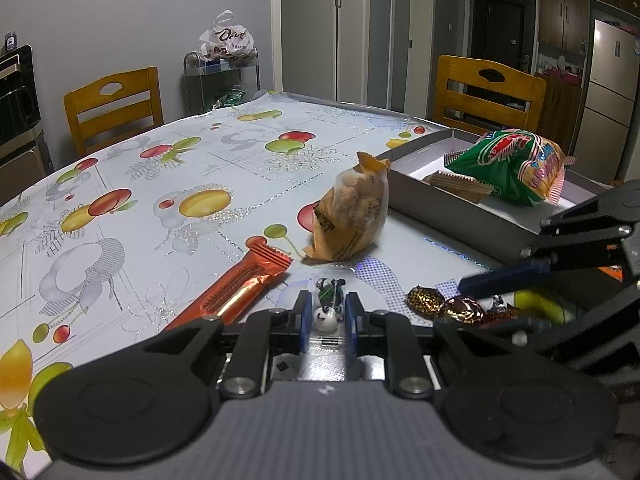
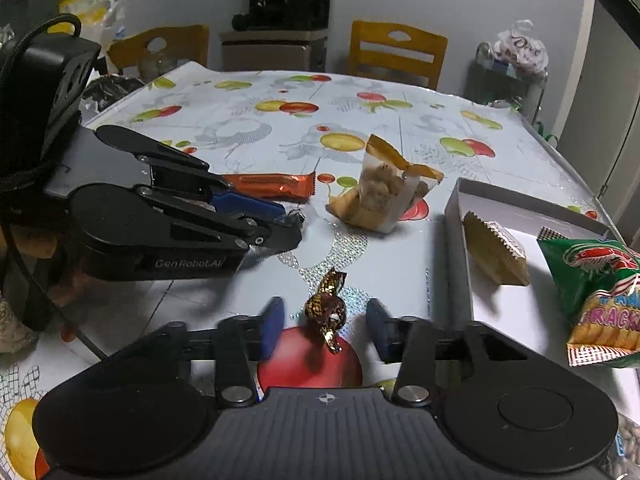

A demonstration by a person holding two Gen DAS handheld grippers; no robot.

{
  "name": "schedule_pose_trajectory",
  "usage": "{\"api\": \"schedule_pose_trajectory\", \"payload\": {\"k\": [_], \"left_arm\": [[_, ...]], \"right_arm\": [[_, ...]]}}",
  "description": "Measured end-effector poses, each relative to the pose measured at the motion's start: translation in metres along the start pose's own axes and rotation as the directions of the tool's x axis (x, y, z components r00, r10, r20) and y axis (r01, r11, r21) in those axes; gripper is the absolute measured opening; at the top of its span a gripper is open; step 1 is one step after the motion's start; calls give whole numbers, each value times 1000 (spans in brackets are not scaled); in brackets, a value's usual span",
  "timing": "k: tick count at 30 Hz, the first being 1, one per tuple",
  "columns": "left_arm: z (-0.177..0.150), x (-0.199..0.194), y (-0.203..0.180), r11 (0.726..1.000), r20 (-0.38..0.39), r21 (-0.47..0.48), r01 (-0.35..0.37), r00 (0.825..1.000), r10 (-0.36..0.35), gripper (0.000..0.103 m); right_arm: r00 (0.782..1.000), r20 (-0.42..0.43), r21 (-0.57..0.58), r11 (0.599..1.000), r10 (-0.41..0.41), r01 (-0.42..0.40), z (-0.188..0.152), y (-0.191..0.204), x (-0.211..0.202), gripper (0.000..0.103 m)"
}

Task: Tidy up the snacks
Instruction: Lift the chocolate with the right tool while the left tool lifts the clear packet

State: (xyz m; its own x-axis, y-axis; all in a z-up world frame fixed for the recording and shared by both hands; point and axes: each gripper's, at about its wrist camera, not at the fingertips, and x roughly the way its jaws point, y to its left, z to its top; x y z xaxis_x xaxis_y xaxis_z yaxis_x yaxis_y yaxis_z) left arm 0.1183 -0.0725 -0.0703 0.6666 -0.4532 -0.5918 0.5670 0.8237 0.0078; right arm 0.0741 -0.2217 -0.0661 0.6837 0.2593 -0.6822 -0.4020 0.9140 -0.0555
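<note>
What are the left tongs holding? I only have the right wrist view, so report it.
Observer: A small clear-wrapped candy with a panda face, clamped between the blue pads of the left tongs.
Operator: Describe the long orange foil bar. The tongs hide one end from me.
Observer: The long orange foil bar lies flat on the fruit-print tablecloth, its hidden end running alongside the left tongs without touching the pads.
Operator: Say what stands behind the grey cardboard box.
Observer: A wooden chair stands right behind the grey cardboard box.

The cracker bag (image 1: 516, 166) lies in the box (image 1: 424, 196), with the biscuit pack (image 1: 352, 216) left of it.
</note>
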Motion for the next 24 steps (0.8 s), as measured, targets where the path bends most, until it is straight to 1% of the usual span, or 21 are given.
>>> {"api": "schedule_pose_trajectory", "payload": {"k": [1, 9, 12, 19, 24], "left_arm": [[0, 0, 0, 1000, 0, -1, 1, 1000, -1, 15], [0, 0, 0, 1000, 0, 0, -1, 1000, 1, 15], [0, -2, 0, 1000, 3, 11, -19, 1000, 19, 15], [7, -23, -17, 995, 39, 38, -95, 995, 93, 15], [11, -46, -35, 995, 75, 31, -94, 993, 92, 15]], "right_arm": [[1000, 2, -6, 1000, -3, 3, 0, 1, -1, 25], [999, 39, -9, 1000, -5, 5, -3, -1, -17, 25], [999, 51, -8, 1000, 7, -7, -6, -1, -26, 25], [992, 120, -1, 999, 32, -32, -12, -14, -55, 25], [986, 161, 5, 999, 41, -43, -16, -24, -70, 25]]}}
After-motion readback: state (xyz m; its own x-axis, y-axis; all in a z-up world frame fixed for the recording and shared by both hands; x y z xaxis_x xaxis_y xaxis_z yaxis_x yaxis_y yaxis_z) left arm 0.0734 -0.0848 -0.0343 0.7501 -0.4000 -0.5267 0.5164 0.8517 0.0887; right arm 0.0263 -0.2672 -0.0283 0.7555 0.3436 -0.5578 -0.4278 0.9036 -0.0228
